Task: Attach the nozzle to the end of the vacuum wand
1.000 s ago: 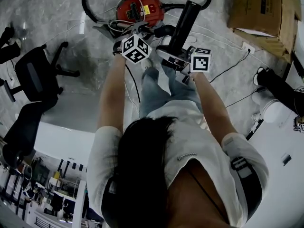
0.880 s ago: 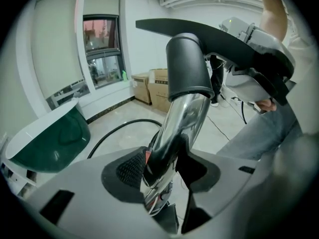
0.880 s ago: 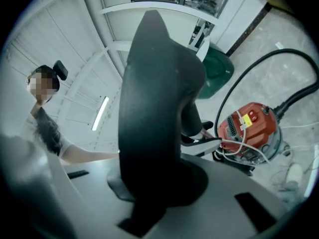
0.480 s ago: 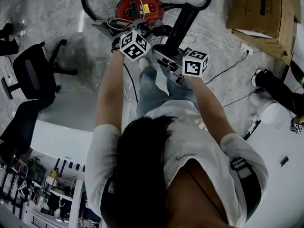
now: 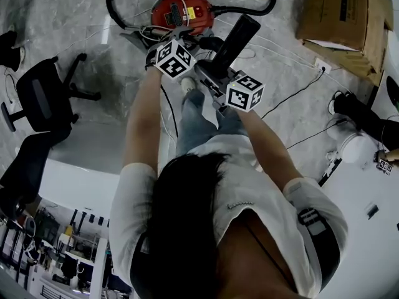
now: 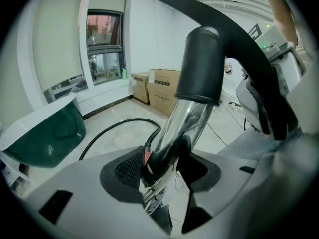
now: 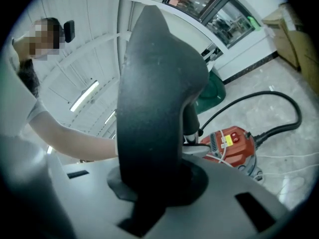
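Note:
The chrome vacuum wand (image 6: 187,121) rises between the jaws of my left gripper (image 6: 167,171), which is shut on it. A black nozzle collar (image 6: 199,66) sits over the wand's upper end. In the right gripper view the black nozzle (image 7: 149,113) fills the middle, with my right gripper (image 7: 154,188) shut on its base. From the head view the nozzle (image 5: 237,36) slants up to the right between the left gripper (image 5: 190,45) and the right gripper (image 5: 218,73), held above the person's knees.
The red vacuum canister (image 5: 182,11) lies on the floor just beyond the grippers, its black hose (image 5: 265,8) looping round it. Cardboard boxes (image 5: 340,11) stand at the upper right, a black office chair (image 5: 40,98) at the left. Cables (image 5: 299,92) cross the floor.
The right gripper has shifted left toward the left gripper and rolled, tilting the nozzle with it. The left gripper has stayed where it was.

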The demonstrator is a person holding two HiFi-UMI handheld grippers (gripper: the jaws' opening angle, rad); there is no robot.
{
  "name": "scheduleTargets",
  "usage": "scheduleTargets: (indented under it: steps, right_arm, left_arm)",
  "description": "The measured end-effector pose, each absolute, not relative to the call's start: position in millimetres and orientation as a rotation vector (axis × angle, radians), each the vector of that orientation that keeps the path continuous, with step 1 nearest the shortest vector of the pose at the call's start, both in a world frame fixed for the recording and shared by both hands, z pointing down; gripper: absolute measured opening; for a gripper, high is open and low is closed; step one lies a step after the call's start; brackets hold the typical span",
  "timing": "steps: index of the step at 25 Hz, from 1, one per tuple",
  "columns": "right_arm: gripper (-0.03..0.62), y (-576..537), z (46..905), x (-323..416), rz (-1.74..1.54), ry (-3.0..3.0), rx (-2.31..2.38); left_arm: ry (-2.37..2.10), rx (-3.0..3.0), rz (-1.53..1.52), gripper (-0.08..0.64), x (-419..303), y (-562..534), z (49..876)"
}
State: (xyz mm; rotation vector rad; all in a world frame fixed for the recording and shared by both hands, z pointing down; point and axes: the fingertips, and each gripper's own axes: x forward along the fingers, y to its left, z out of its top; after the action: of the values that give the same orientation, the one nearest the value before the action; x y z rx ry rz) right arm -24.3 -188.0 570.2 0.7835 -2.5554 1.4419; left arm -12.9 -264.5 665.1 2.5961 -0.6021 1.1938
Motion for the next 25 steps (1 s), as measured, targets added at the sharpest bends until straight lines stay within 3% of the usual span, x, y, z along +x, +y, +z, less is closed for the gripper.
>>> scheduleTargets:
  steps: [11,19,25]
  right_arm:
    - [0.075,-190.6,582.0,-22.8,1.315,-2.588,0.885]
    - [0.081,-189.2,581.8,-31.6,1.568,-2.633,1.010]
    - [0.078,-189.8,582.3,-40.1,1.526,-2.664,0.946]
  left_arm:
    - [-0.603,2.600,1.175,0.199,-10.9,-266.5,666.4]
    - [-0.494,2.611,1.205,0.198,-12.3,-259.7,666.4]
    - [-0.520,2.627,1.207,0.198,-18.2,-262.5,663.6]
